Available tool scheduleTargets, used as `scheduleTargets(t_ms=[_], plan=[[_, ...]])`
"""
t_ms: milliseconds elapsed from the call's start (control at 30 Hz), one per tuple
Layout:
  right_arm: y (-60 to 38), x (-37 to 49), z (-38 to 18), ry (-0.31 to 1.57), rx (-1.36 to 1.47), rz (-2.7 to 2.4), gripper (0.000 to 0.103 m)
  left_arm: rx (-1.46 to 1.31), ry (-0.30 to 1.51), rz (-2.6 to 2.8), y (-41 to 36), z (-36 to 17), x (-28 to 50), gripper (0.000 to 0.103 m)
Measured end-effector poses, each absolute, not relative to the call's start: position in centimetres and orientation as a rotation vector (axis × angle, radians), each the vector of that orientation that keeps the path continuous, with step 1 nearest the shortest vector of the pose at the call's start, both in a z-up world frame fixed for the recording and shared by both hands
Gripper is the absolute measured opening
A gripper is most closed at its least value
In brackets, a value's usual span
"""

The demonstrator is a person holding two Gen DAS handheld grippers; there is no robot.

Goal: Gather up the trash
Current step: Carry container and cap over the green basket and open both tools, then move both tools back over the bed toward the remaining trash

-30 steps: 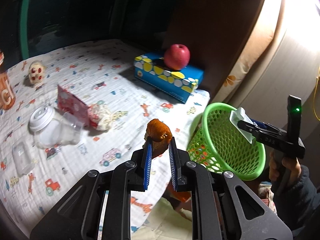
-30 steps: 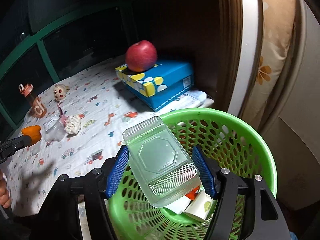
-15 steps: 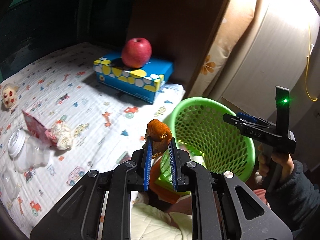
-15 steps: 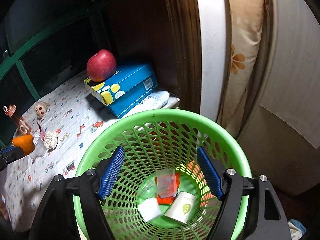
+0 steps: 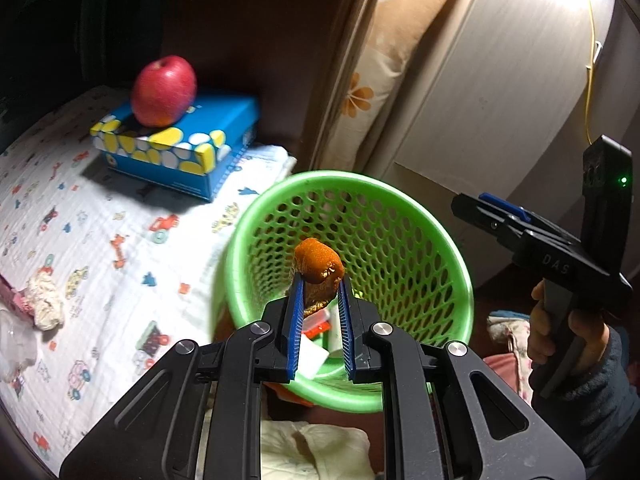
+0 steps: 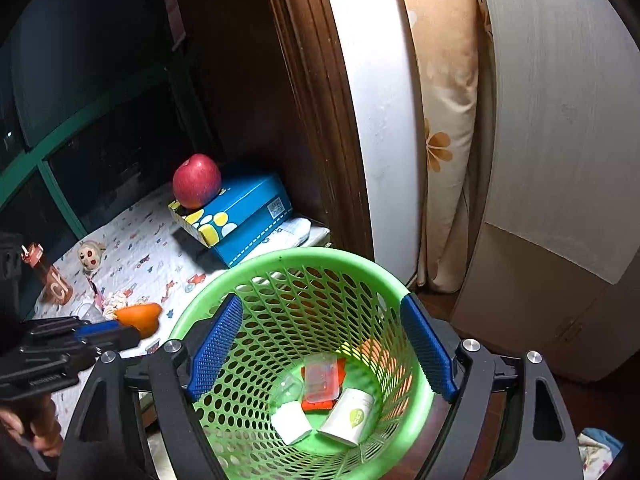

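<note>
My left gripper (image 5: 319,286) is shut on an orange peel (image 5: 318,267) and holds it over the near rim of the green mesh basket (image 5: 416,208). In the right wrist view the peel (image 6: 140,318) shows left of the basket (image 6: 288,260). My right gripper (image 6: 322,340) is open and empty above the basket; it also shows at the right of the left wrist view (image 5: 496,216). In the basket lie a clear plastic tray (image 6: 320,376), a white cup (image 6: 348,416) and a white scrap (image 6: 292,424).
A red apple (image 5: 165,91) sits on a blue tissue box (image 5: 180,148) on the patterned sheet (image 5: 100,240). A crumpled tissue (image 5: 46,298) lies at the left. A small bottle (image 6: 50,276) and a toy (image 6: 91,256) stand far back. A floral pillow (image 6: 444,140) leans behind the basket.
The clear tray left my right gripper and dropped into the basket; that gripper stays open. My left gripper carried the orange peel rightward, from over the sheet to over the basket.
</note>
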State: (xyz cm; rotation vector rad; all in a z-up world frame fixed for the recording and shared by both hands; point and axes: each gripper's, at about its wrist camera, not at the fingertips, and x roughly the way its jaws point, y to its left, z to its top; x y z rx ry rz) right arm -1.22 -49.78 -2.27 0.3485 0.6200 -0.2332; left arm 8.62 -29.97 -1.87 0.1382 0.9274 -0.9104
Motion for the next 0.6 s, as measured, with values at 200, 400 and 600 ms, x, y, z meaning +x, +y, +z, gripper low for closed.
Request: scheduleTargets(t_ms=[200,400,600], plan=[[-50.2,-2.3,-2.2,0.601,0.379,-0.235,0.078,0.157,0.953,-0.963,-31.7,-2.2,7.4,0.017],[-50.0,-2.6,-2.0,0.591,0.382,-0.227,0.078,0.136,0.968,-0.984,-31.7,-2.3,7.1,0.044],[-49.2,-2.8,-1.8,0.582,0.39,-0.21,0.079,0.13,0.956,-0.961,-30.3,-1.9,7.2,0.049]])
